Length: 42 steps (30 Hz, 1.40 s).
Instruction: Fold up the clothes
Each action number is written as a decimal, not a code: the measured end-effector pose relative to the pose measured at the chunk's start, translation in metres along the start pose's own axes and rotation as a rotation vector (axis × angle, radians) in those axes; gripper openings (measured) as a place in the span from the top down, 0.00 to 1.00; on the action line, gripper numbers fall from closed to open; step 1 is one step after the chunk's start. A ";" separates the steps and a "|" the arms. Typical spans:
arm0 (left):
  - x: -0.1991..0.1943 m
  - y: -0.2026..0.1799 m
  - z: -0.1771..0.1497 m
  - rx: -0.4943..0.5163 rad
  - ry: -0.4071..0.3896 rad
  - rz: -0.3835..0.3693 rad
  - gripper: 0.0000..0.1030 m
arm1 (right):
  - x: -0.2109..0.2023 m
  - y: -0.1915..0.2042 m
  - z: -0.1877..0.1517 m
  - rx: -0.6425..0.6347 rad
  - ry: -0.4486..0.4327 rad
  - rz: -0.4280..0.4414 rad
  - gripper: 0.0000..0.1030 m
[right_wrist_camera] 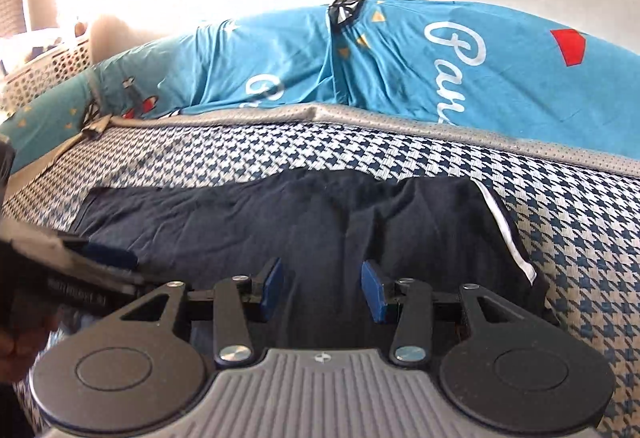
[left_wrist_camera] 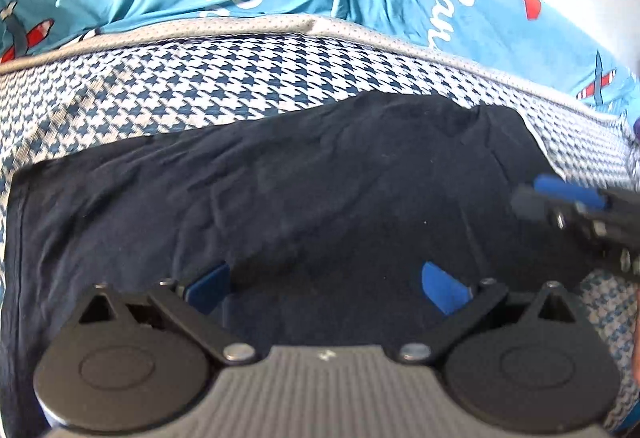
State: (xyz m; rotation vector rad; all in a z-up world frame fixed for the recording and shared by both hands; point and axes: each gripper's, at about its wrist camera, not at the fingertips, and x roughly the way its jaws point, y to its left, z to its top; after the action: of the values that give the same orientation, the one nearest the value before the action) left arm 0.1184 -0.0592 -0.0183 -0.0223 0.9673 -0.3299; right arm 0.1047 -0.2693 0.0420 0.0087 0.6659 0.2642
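Note:
A dark navy garment [left_wrist_camera: 280,189] lies spread flat on a houndstooth mattress [left_wrist_camera: 200,77]; in the right wrist view the garment [right_wrist_camera: 240,222] shows a white stripe along its right edge. My left gripper [left_wrist_camera: 326,288] hovers over its near part, blue pads wide apart, nothing pinched. It also shows at the left of the right wrist view, the left gripper [right_wrist_camera: 108,258] low over the cloth. My right gripper [right_wrist_camera: 322,288] stands open above a crease in the garment, pads apart. The right gripper [left_wrist_camera: 560,197] reaches in over the garment's right end.
Blue printed bedding [right_wrist_camera: 400,69] is heaped along the far side of the mattress, behind its grey mesh border [right_wrist_camera: 360,117]. A white perforated basket [right_wrist_camera: 48,73] stands at the far left. A pale wall rises behind.

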 end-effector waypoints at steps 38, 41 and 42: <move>0.011 0.028 0.029 -0.089 -0.083 0.025 0.00 | 0.089 -0.013 0.025 0.135 -0.013 -0.015 0.82; 0.019 0.041 0.036 -0.138 -0.069 0.055 0.00 | 0.095 -0.013 0.024 0.118 -0.008 -0.045 0.82; 0.021 0.046 0.037 -0.156 -0.068 0.061 0.00 | 0.097 -0.015 0.024 0.127 -0.005 -0.059 0.82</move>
State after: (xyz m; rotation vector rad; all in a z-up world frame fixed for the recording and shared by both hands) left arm 0.1717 -0.0266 -0.0215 -0.1453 0.9226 -0.1954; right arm 0.1961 -0.2585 0.0000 0.1114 0.6762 0.1648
